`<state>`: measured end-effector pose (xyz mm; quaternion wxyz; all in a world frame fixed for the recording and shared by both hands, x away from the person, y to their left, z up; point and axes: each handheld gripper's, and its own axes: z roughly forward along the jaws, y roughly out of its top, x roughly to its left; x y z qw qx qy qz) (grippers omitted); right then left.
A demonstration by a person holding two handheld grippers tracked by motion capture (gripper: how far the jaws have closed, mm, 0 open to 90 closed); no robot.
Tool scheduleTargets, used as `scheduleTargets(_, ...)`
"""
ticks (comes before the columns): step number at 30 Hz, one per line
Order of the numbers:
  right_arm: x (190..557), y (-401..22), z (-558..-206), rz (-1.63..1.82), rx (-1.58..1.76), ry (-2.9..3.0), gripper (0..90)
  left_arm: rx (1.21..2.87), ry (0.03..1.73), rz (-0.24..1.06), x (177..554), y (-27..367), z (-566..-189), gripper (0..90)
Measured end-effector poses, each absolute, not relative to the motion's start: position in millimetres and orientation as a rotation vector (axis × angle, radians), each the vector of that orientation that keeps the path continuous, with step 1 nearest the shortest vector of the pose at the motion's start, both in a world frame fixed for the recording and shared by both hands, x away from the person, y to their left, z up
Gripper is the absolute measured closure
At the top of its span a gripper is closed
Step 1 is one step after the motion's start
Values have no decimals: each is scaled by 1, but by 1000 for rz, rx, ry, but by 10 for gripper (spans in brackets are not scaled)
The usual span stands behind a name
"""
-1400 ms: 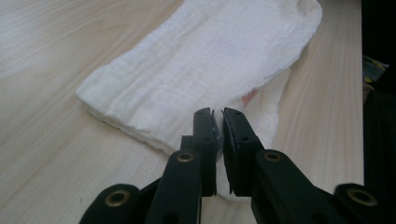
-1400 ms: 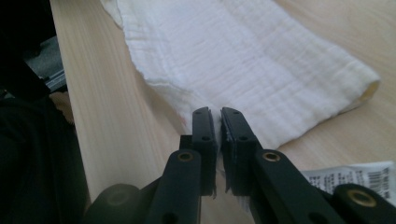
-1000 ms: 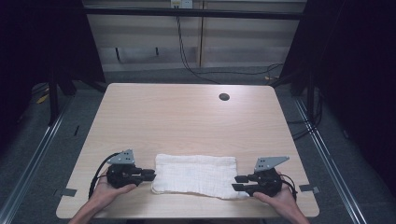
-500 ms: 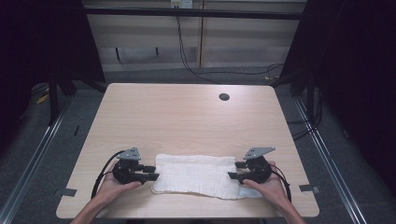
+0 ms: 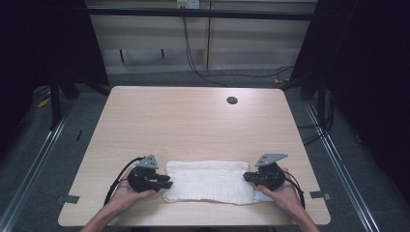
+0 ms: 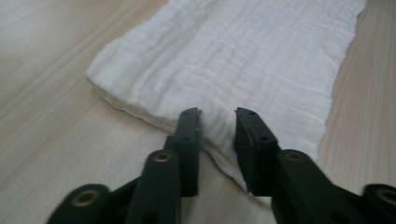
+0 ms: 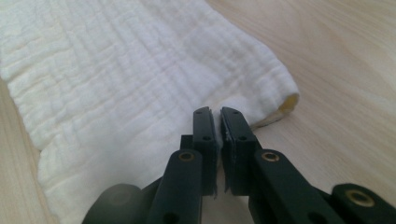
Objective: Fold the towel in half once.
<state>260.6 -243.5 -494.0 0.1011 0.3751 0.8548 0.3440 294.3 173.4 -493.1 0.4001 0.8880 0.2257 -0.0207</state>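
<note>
Both tools [image 5: 167, 182] [image 5: 245, 177] now inward & just closed, each pinching towel [image 5: 210, 181] end.

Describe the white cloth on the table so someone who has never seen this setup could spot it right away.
On the light wooden table, look along the near edge, between the left gripper and the right gripper. The white cloth lies flat there, a folded, crinkly-textured rectangle, the only soft white thing on the tabletop.

Lab/test bay, not a home. Bare light-wood table [image 5: 193, 125] w/ cable grommet hole [image 5: 232, 100], black curtains [image 5: 367, 72] both sides, loose cables [image 5: 203, 63] along back wall, grey carpet floor.
</note>
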Motion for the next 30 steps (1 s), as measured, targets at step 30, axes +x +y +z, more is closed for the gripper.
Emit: scheduleTargets(30,248,-164,-461,1305,916,2630,601,2111,649,7,354,162,-463,630)
